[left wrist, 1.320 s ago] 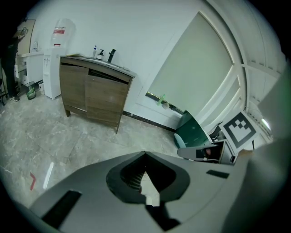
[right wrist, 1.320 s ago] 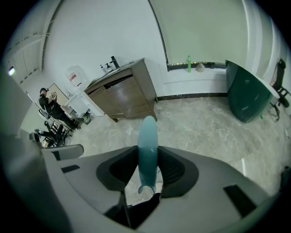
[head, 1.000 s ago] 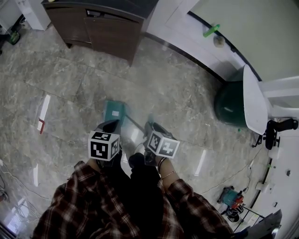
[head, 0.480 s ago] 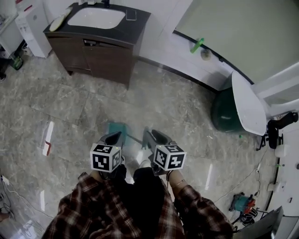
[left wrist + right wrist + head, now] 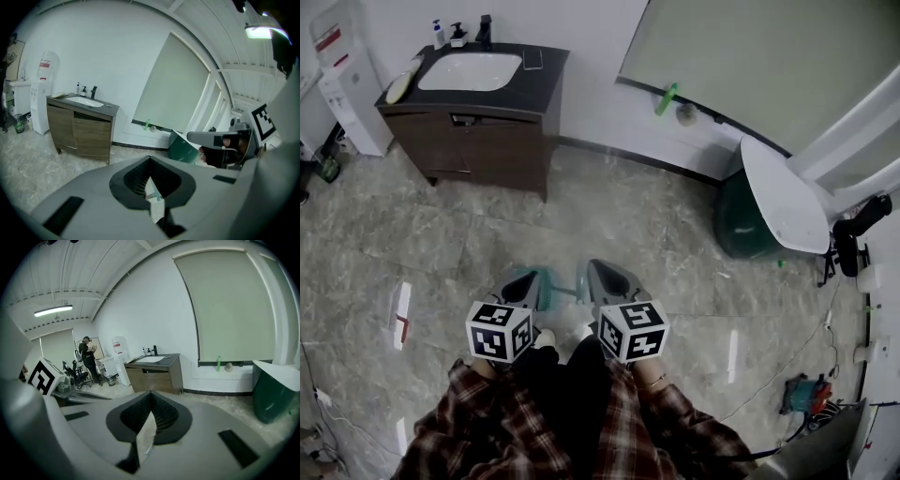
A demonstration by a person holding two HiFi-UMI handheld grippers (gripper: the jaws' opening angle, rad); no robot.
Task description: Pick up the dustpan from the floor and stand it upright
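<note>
A teal dustpan [image 5: 547, 279] is on the marble floor, seen in the head view between my two grippers. The left gripper hides part of it, and I cannot tell whether it stands or lies. My left gripper [image 5: 525, 281] is held above it, jaws meeting at the tips with nothing gripped. A sliver of teal [image 5: 158, 198] shows through the gap below the tips of the left gripper [image 5: 149, 159]. My right gripper [image 5: 598, 274] hangs just right of the dustpan. Its jaws have just closed, with nothing between them [image 5: 150, 393].
A dark vanity with a white sink [image 5: 473, 122] stands against the back wall, a white dispenser [image 5: 347, 89] to its left. A green bin with a white lid [image 5: 750, 220] sits at the right. Cables and a small tool [image 5: 806, 394] lie at the lower right. A person [image 5: 86, 357] stands far off.
Both grippers have come up from the floor toward the camera. The view now takes in the whole vanity and more of the wall. The dustpan shows closer to the grippers.
</note>
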